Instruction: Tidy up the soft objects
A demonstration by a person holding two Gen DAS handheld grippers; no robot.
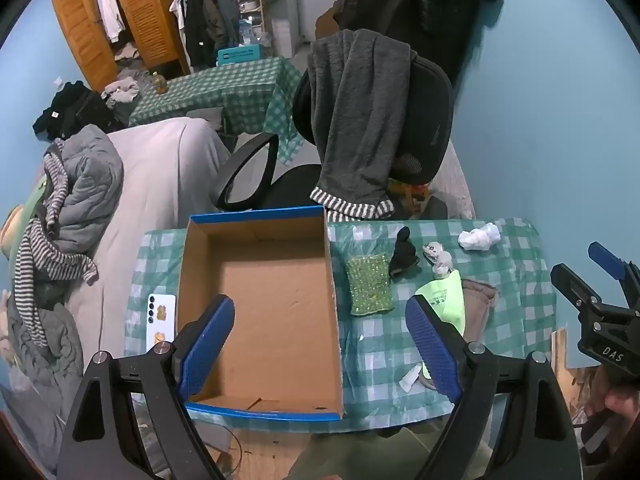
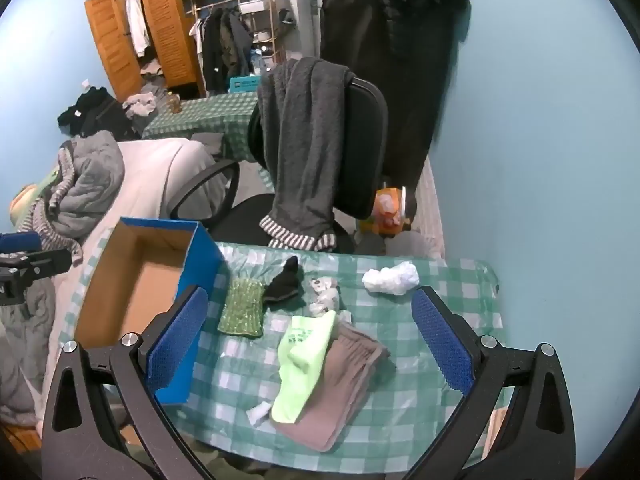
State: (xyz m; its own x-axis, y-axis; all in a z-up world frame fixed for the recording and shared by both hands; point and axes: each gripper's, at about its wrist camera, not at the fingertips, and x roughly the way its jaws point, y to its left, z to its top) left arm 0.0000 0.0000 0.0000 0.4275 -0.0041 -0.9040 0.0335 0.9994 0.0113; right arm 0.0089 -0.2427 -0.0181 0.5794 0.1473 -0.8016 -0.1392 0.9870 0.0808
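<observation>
Your left gripper (image 1: 320,336) hangs over the open box (image 1: 260,316), jaws wide, empty. Your right gripper (image 2: 310,332) is also spread wide above the green cloth (image 2: 302,364), which lies on the brown cloth (image 2: 344,380), long axis running from you toward the chair (slightly tilted). Only the left view shows the phone (image 1: 161,322) beside the box.
</observation>
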